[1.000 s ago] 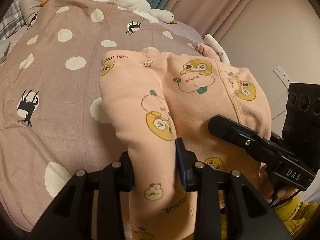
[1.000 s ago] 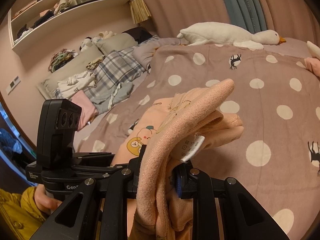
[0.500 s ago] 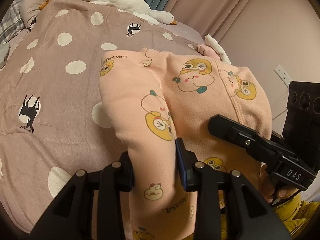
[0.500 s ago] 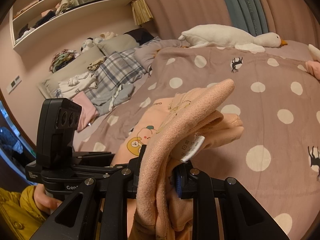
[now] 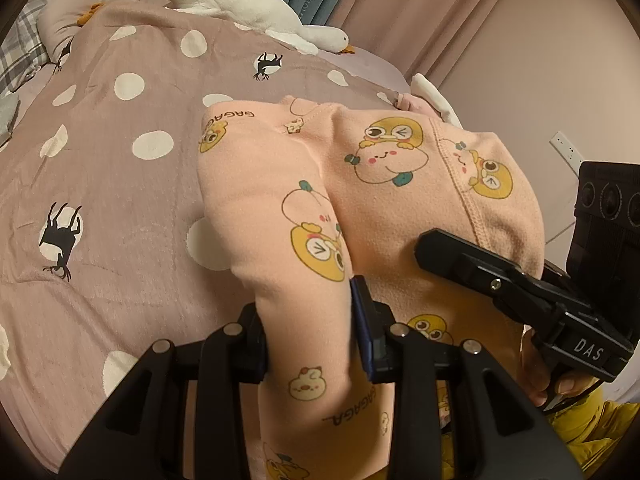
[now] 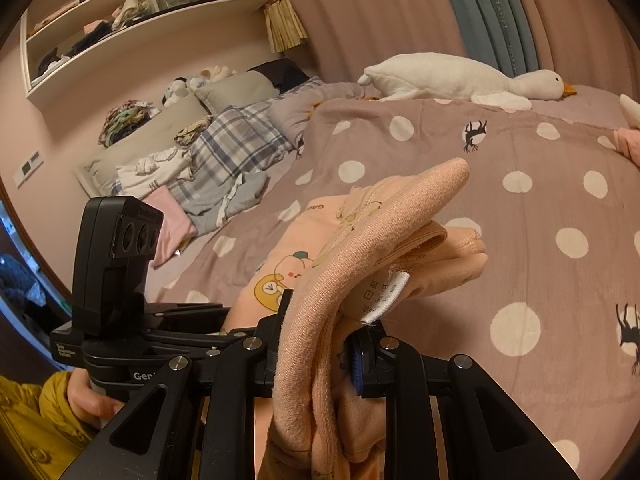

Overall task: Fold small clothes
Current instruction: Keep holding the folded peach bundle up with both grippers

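A bedspread (image 5: 120,200) in dusty pink with white dots covered the bed. On it lay the peach garment (image 5: 384,184), printed with cartoon ducks, its far part resting on the cover and its near part lifted by both tools. A white plush goose (image 6: 460,76) lay at the far edge of the bed. The left gripper (image 5: 310,336) was closed on a thick roll of the garment's left side. The right gripper (image 6: 316,344) was clamped on the bunched ribbed hem, where a white care label (image 6: 386,296) stuck out.
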`<state>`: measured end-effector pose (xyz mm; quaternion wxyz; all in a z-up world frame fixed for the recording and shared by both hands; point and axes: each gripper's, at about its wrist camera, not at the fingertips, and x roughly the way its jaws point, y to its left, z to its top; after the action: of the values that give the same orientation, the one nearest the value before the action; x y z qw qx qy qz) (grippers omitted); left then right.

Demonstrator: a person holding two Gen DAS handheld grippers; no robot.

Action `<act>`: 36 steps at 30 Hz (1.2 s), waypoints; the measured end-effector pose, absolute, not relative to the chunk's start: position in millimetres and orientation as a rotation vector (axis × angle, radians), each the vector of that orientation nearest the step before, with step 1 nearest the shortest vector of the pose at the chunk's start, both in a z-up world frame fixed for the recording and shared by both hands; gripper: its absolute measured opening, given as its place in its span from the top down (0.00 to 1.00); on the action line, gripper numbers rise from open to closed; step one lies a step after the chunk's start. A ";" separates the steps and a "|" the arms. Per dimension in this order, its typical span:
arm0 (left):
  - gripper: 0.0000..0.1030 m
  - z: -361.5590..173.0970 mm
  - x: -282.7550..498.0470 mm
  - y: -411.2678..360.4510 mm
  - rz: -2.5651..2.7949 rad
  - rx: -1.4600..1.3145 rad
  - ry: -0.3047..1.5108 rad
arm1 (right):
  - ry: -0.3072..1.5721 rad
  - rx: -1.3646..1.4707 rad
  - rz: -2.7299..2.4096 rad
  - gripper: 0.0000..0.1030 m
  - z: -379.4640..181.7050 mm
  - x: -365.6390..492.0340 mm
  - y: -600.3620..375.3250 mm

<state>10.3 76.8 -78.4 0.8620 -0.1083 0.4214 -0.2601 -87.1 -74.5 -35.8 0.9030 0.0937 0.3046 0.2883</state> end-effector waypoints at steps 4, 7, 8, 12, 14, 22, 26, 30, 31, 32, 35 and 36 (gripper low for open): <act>0.68 -79.1 12.0 78.7 -0.539 -0.233 0.882 | 0.630 0.193 0.595 0.76 -34.5 -86.1 -73.9; 0.68 -79.6 13.2 80.3 -0.536 -0.235 0.884 | 0.633 0.187 0.598 0.76 -32.7 -82.9 -76.5; 0.68 -79.9 13.1 80.9 -0.534 -0.238 0.884 | 0.634 0.187 0.599 0.76 -32.0 -81.7 -76.8; 0.68 -81.1 10.0 82.0 -0.528 -0.245 0.885 | 0.635 0.186 0.599 0.76 -31.8 -81.2 -76.2; 0.68 -81.2 10.3 82.9 -0.527 -0.248 0.887 | 0.637 0.184 0.600 0.76 -31.2 -79.0 -75.4; 0.68 -80.5 10.6 82.6 -0.521 -0.253 0.889 | 0.636 0.183 0.597 0.76 -31.1 -79.0 -73.8; 0.68 -80.8 12.3 83.3 -0.519 -0.252 0.891 | 0.636 0.185 0.597 0.76 -31.2 -79.1 -73.2; 0.68 -81.8 14.2 84.1 -0.512 -0.251 0.895 | 0.638 0.183 0.598 0.76 -31.3 -78.1 -72.4; 0.68 -81.8 14.1 84.2 -0.511 -0.251 0.895 | 0.639 0.182 0.599 0.76 -31.0 -76.7 -73.3; 0.68 -81.7 14.2 84.5 -0.508 -0.251 0.895 | 0.639 0.181 0.599 0.76 -31.4 -76.4 -72.8; 0.68 -81.4 17.1 85.9 -0.503 -0.249 0.896 | 0.638 0.182 0.597 0.76 -31.5 -76.4 -71.4; 0.68 -81.7 16.3 86.0 -0.501 -0.249 0.897 | 0.639 0.182 0.596 0.76 -31.6 -76.6 -70.6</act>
<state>16.3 86.0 -81.7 0.8636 -0.1188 0.4279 -0.2389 -76.6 -70.6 -31.6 0.9020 0.0882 0.3089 0.2883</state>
